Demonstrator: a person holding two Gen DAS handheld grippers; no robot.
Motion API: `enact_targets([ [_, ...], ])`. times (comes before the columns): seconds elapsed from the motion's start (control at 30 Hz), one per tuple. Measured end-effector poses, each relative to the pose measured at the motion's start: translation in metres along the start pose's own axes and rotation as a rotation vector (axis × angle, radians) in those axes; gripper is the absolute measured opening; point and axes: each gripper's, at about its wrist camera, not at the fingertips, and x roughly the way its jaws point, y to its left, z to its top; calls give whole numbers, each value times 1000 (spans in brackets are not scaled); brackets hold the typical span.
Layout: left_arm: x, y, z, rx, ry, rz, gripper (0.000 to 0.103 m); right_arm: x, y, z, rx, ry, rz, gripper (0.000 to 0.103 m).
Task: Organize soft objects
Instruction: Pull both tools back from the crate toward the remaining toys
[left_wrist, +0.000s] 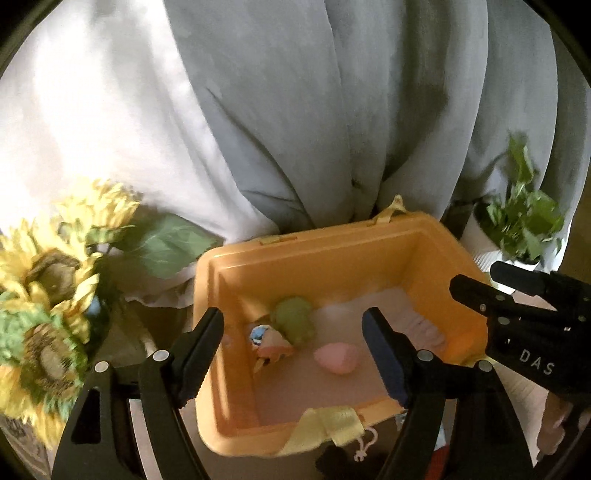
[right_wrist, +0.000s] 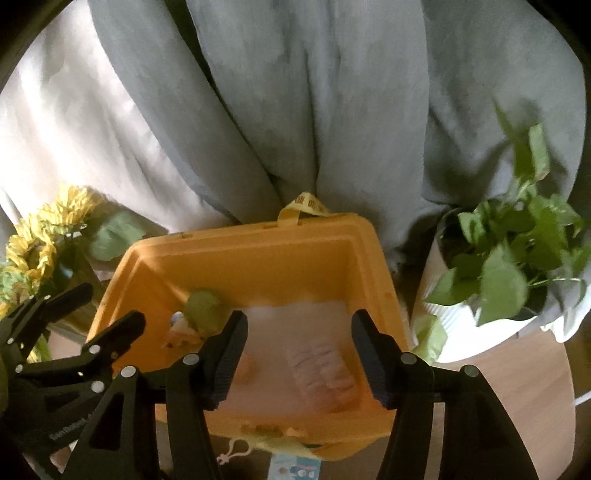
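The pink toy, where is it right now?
In the left wrist view the pink toy lies on the floor of the orange bin, just right of the green plush.

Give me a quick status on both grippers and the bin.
Left gripper open, empty. Right gripper open, empty. Both over the orange plastic bin; green plush toy and pink soft piece inside. Nothing blocking.

I can read the white letters "DAS" on the side of the right gripper (left_wrist: 476, 291). The left gripper (right_wrist: 88, 321) has small white print too, but it is too blurry for me. The yellow strap (right_wrist: 304, 206) has dark marks I cannot read.
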Motion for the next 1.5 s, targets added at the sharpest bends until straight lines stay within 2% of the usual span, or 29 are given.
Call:
enact_targets([
  [0.2,-34,3,-9,-21,-62,19,81,-37,7,-7,-12,-67,-22,61],
  [0.27,-45,3,-12,-22,-78,27,81,-51,10,-10,-10,-93,-37,69],
  [0.4,-67,4,-21,-19,-106,32,81,-74,13,-18,-12,-135,-59,70],
  [0.53,-87,5,-30,-10,-133,48,83,-93,19,-28,-21,-162,-80,75],
  [0.9,-142,12,-62,22,-216,76,85,-137,34,-59,-2,-206,-82,75],
  [1.23,-174,6,-102,41,-249,54,86,-176,37,-100,39,-270,-132,75],
  [1.5,-189,2,-132,59,-264,78,87,-188,40,-128,54,-255,-141,75],
])
